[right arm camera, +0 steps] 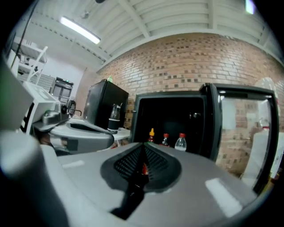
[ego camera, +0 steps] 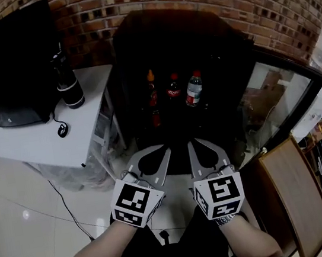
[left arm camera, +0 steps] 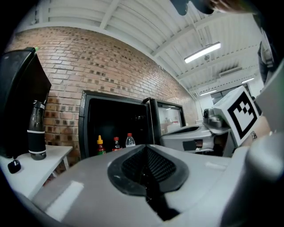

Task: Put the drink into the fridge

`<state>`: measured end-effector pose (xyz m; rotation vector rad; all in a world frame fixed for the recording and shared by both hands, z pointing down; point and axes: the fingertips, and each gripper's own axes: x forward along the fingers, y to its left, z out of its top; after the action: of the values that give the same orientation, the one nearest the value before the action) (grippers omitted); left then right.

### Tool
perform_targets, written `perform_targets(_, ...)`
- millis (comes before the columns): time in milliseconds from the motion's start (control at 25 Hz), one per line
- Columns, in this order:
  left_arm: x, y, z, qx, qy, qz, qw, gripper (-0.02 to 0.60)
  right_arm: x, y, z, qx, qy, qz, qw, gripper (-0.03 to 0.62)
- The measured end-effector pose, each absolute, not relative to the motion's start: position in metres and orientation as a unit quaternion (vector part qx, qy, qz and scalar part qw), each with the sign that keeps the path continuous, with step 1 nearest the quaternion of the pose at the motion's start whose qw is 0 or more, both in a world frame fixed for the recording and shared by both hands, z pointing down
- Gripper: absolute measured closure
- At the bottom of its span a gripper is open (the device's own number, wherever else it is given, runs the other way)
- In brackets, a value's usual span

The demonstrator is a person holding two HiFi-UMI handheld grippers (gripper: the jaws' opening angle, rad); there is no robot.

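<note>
The black fridge [ego camera: 222, 56] stands open against the brick wall, its glass door [ego camera: 276, 98] swung out to the right. On its shelf stand three drinks: an orange-capped bottle [ego camera: 152, 89], a dark red-labelled bottle [ego camera: 173, 87] and a clear red-capped bottle [ego camera: 193, 89]. The same three show in the left gripper view [left arm camera: 116, 144] and the right gripper view [right arm camera: 165, 139]. My left gripper [ego camera: 165, 149] [left arm camera: 144, 148] and right gripper [ego camera: 192, 144] [right arm camera: 143, 146] hang side by side in front of the fridge, well short of the bottles. Both are shut and hold nothing.
Left of the fridge is a white table [ego camera: 31, 144] with a black appliance [ego camera: 14, 69], a dark shaker bottle [ego camera: 67, 79] and a small black object on a cable [ego camera: 62, 130]. A wooden chair [ego camera: 297, 194] stands close at the lower right, below the open door.
</note>
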<state>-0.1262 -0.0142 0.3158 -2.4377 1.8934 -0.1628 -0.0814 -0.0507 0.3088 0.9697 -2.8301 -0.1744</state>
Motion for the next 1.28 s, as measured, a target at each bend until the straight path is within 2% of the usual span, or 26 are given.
perform_targets(840,-0.054,0.075,0.303,-0.79,0.61,-0.048,0.048,0.577,-0.02,0.05,0.293,0.305,-0.948,-0.075,0.054,0.594)
perform_targets(1280,-0.04,0.097,0.3,-0.789,0.609,-0.053,0.058,0.577,-0.011,0.074,0.292,0.299,-0.95,-0.08,0.051,0.594)
